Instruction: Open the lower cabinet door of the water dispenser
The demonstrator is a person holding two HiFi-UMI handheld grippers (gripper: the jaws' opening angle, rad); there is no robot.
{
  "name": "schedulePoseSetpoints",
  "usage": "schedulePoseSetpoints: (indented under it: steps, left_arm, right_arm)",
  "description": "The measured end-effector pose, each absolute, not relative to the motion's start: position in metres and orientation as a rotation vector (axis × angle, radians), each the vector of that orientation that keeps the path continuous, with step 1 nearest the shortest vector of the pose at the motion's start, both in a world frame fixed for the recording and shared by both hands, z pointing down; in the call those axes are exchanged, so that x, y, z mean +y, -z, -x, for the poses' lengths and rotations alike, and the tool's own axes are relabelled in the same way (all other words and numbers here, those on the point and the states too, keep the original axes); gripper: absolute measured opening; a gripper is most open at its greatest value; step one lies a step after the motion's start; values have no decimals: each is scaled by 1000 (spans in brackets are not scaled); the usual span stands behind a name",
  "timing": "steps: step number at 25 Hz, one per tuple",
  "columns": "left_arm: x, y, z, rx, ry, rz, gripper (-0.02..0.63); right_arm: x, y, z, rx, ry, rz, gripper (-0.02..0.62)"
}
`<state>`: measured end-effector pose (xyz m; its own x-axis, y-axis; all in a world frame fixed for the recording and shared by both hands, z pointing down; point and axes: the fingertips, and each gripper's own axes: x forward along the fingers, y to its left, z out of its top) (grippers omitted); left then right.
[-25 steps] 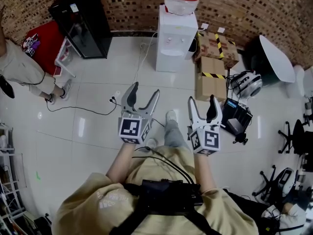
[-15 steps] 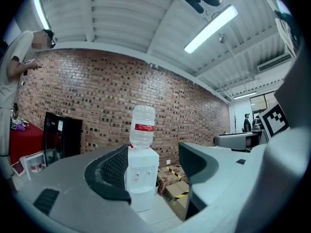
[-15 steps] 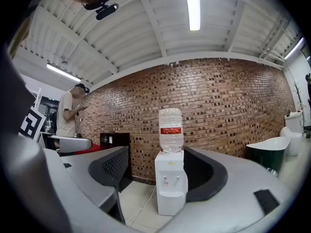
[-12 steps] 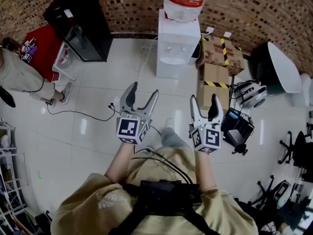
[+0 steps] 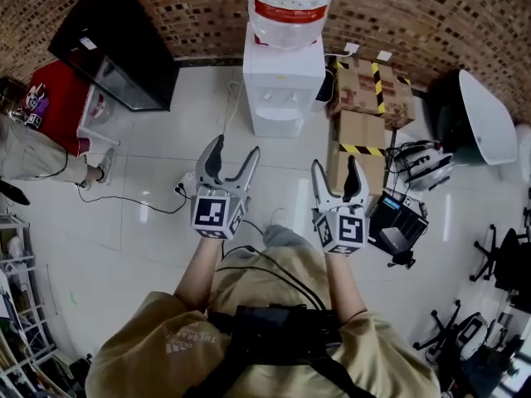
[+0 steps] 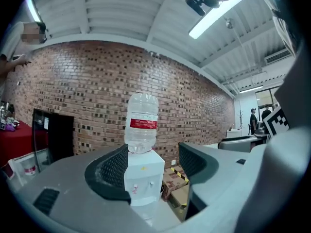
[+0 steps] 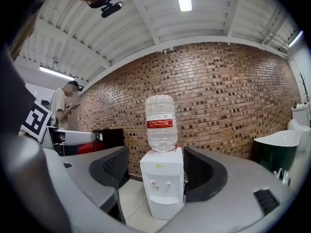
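Note:
A white water dispenser (image 5: 280,77) stands against the brick wall with a clear bottle (image 5: 290,7) on top; it also shows as the dispenser (image 6: 142,181) in the left gripper view and the dispenser (image 7: 163,186) in the right gripper view, framed between each pair of jaws but well beyond them. Its lower cabinet door is hidden behind the grippers' bodies in both gripper views. My left gripper (image 5: 230,154) and right gripper (image 5: 335,171) are held side by side over the tiled floor, short of the dispenser. Both stand open and empty.
Cardboard boxes (image 5: 362,98) with black-and-yellow tape sit right of the dispenser. A black cabinet (image 5: 112,48) and a red table (image 5: 51,98) are at the left, with a person (image 5: 33,152) beside them. A cable (image 5: 137,197) runs across the floor. Gear (image 5: 398,218) lies at the right.
Both grippers and I have moved forward across the floor; the dispenser now looks nearer and larger. Both grippers stay open.

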<state>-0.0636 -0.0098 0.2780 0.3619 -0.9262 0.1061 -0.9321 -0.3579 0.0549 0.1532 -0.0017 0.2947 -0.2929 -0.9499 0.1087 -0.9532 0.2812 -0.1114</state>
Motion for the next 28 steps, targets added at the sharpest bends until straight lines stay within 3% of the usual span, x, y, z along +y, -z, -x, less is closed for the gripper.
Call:
schedulePoseSetpoints:
  steps: [18, 28]
  left_arm:
    - [-73, -339, 34, -1620, -180, -2444, 316]
    - [-95, -461, 29, -1454, -269, -2407, 316]
  right_arm:
    - [-61, -381, -166, -2447, -502, -1755, 356]
    - [-84, -541, -174, -2308, -642, -1692, 356]
